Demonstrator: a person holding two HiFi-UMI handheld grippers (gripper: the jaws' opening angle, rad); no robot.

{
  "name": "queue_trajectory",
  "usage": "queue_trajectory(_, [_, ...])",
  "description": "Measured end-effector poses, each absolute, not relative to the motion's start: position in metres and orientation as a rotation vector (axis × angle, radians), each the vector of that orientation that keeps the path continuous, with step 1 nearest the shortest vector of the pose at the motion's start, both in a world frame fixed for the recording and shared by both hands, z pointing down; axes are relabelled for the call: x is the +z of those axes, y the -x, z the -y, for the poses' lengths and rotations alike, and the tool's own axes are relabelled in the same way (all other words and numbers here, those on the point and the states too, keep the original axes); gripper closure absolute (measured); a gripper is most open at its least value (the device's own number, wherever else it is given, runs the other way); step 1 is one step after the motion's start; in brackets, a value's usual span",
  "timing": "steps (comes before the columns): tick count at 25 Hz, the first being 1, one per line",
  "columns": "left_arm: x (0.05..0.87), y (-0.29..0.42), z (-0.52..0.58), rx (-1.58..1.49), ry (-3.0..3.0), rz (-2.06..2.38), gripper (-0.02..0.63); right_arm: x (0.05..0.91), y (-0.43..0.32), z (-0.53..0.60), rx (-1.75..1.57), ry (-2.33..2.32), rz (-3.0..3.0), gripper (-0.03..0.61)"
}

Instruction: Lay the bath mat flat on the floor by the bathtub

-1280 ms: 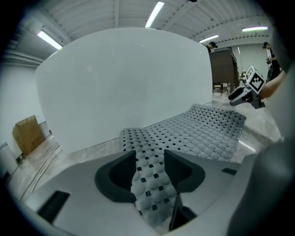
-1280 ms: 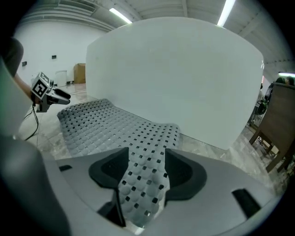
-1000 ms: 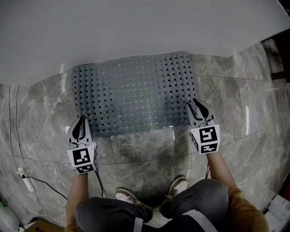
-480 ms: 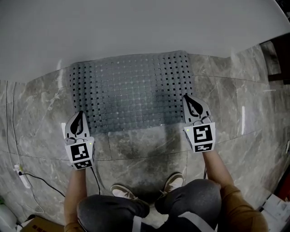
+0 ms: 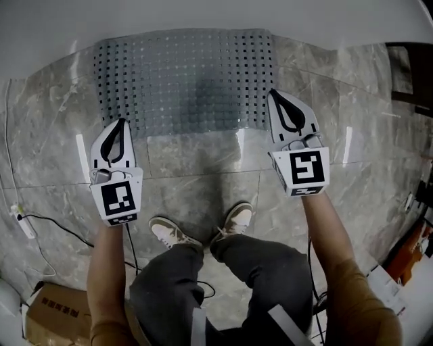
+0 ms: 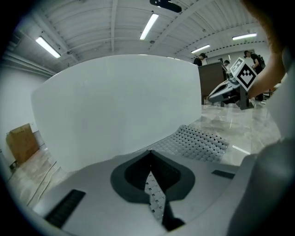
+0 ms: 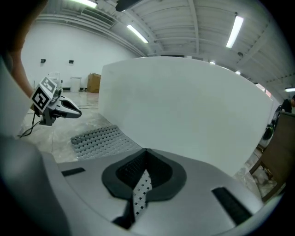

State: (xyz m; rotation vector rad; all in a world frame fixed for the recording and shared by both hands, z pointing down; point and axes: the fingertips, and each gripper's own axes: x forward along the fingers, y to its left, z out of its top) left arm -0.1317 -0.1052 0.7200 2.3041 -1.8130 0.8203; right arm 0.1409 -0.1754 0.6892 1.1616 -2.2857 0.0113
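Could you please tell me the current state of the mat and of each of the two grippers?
Bath mat: unfolded, lying flat on the floor beside the bathtub.
Left gripper: jaws shut, holding nothing.
Right gripper: jaws shut, holding nothing.

Not a real bathroom, more a mock-up set in a big hall or lab. White bathtub point(image 6: 115, 106) on marble-look floor tiles point(image 5: 203, 177), but overhead there's a ribbed industrial ceiling point(image 6: 87, 20) with strip lights point(image 6: 150, 26), plus a cardboard box point(image 6: 20, 143) and people point(image 6: 200, 59) in the background.
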Motion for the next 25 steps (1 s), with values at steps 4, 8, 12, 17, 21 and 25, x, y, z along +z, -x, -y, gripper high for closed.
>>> queue_trajectory(4, [0.669, 0.122, 0.085, 0.799, -2.258, 1.796, 0.609, 0.645, -0.135, 0.156, 0.043, -1.117, 2.281, 0.575])
queue_trajectory(8, [0.613, 0.116, 0.073, 0.805, -2.23, 1.784, 0.609, 0.589, -0.133, 0.143, 0.064, -1.102, 2.282, 0.575])
queue_trajectory(12, [0.553, 0.111, 0.067, 0.798, -2.211, 1.785, 0.609, 0.53, -0.133, 0.138, 0.076, -1.101, 2.288, 0.575])
queue_trajectory(17, [0.486, 0.101, 0.074, 0.784, -2.241, 1.798, 0.609, 0.458, -0.138, 0.14, 0.028, -1.099, 2.282, 0.575])
queue_trajectory(21, [0.433, 0.092, 0.086, 0.741, -2.236, 1.829, 0.609, 0.396, -0.149, 0.152, 0.016, -1.137, 2.286, 0.575])
queue_trajectory(25, [0.377, 0.076, 0.092, 0.666, -2.235, 1.847, 0.609, 0.343, -0.156, 0.155, 0.012, -1.155, 2.297, 0.575])
